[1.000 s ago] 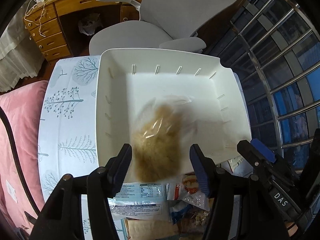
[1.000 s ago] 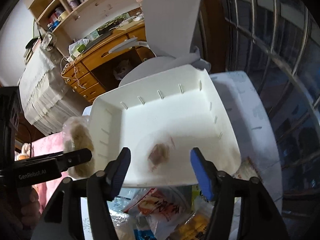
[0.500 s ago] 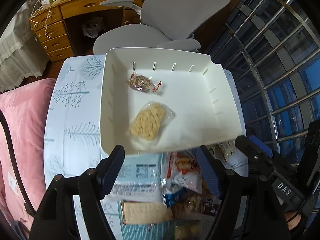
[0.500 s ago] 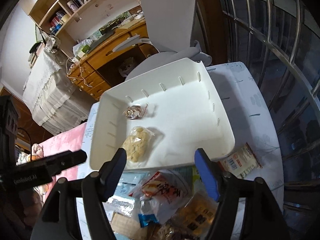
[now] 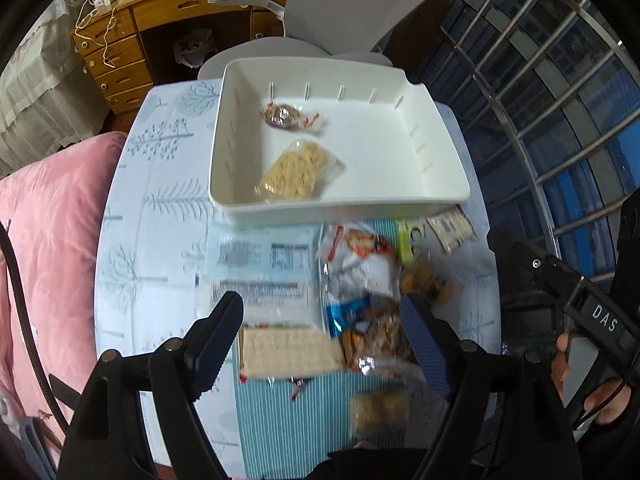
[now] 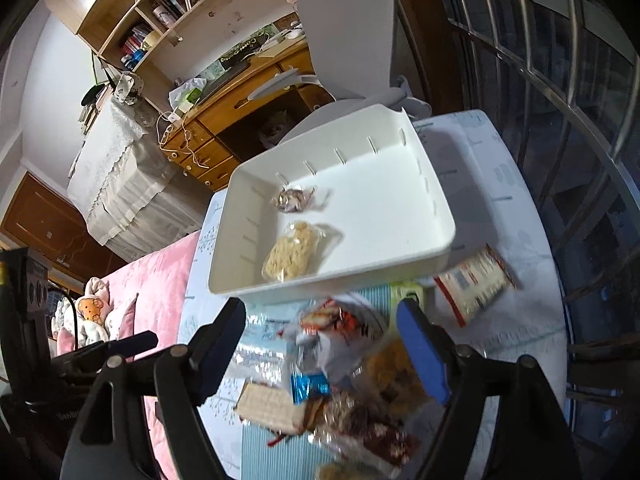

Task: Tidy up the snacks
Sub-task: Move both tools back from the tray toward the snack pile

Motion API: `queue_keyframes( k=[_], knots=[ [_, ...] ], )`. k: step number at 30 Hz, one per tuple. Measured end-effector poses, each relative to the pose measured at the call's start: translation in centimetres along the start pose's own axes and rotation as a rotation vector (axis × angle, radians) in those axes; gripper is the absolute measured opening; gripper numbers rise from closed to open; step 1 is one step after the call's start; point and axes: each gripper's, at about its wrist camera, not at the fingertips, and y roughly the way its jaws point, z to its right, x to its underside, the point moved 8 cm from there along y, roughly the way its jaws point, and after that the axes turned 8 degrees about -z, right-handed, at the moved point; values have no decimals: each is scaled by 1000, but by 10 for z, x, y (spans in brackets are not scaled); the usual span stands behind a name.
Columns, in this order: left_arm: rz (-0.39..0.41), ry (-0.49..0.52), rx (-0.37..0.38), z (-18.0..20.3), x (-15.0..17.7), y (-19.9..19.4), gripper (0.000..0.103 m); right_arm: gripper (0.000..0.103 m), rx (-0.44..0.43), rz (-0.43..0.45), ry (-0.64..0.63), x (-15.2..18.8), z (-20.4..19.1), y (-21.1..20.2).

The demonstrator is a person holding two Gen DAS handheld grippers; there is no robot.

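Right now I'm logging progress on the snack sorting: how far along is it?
Early. Done: two snacks lie in the white plastic bin, a clear-wrapped pale cracker pack and a small brown wrapped candy. In hand: nothing; the left gripper and right gripper are open above the pile. Left: the heap of mixed snack packets on the table beside the bin.

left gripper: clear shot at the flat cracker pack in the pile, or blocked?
Probably yes. The left gripper is open and empty, with the cracker pack lying flat between its fingers on top of the pile, nothing over it. A brown snack bag crowds its right edge.
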Motion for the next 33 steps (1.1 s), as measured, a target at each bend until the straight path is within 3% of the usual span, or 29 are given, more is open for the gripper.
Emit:
queue_keyframes(
  k=[7,20,33],
  knots=[
    [-33,47,13,2,32,6,80,82,33,-30,54,40,14,-3],
    [-61,229,71,-6,54,3,80,83,142,-28,232,124,19,-1],
    [-93,453,129,-4,60,13,82,83,188,28,546,203,16,13]
  ],
)
